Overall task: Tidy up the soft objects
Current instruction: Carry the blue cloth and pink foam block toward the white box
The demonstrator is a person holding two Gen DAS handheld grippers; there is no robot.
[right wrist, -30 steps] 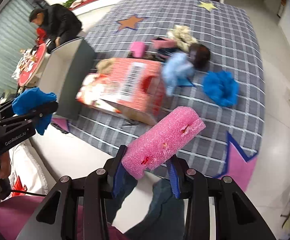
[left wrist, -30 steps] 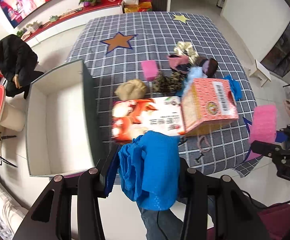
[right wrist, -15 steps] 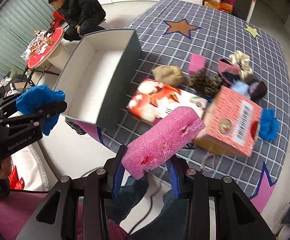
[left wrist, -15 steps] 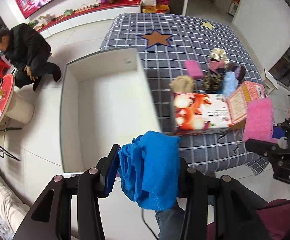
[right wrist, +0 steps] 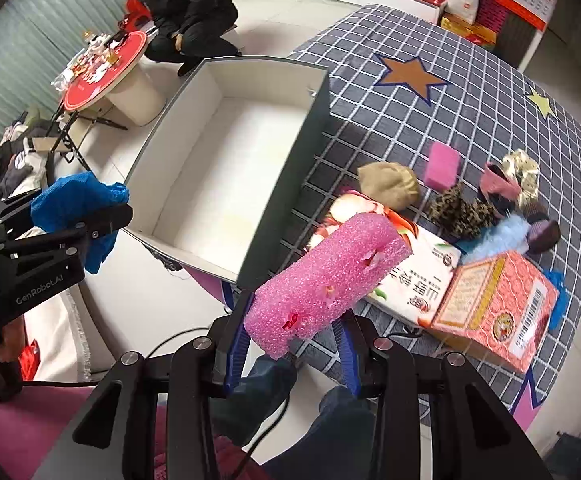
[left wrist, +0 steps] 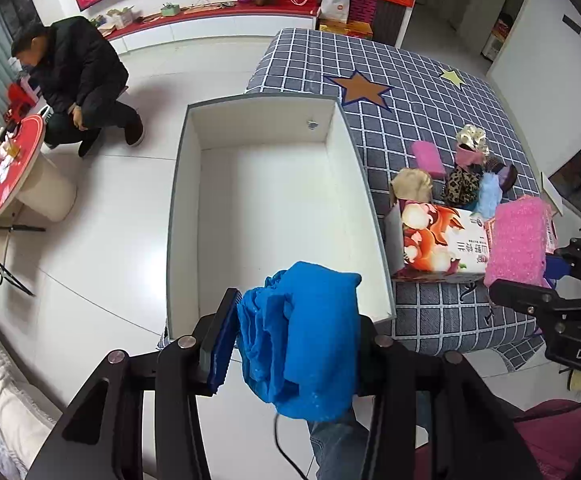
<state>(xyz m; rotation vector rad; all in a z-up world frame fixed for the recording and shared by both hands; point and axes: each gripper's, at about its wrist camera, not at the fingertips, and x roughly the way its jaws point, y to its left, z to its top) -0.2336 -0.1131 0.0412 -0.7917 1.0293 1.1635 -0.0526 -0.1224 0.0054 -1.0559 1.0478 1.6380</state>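
My left gripper (left wrist: pixel 296 344) is shut on a crumpled blue cloth (left wrist: pixel 306 336), held in the air just in front of the near end of an open white box (left wrist: pixel 266 216). The cloth also shows in the right wrist view (right wrist: pixel 76 204). My right gripper (right wrist: pixel 292 340) is shut on a long pink sponge (right wrist: pixel 326 276), held above the table's front edge, right of the box (right wrist: pixel 226 148). The sponge also shows in the left wrist view (left wrist: pixel 518 240). The box is empty inside.
On the checked tablecloth (left wrist: pixel 410 92) lie two printed cartons (right wrist: pixel 494 308), a tan pouch (right wrist: pixel 388 184), a small pink sponge (right wrist: pixel 444 164), a leopard-print piece (right wrist: pixel 460 208), a light blue fluffy item (right wrist: pixel 498 236) and other soft things. A man (left wrist: pixel 74 76) crouches on the floor at the far left.
Both grippers have swung left with their loads. The white box now lies straight ahead of the left gripper; the cartons and soft items have shifted to the right of both views.
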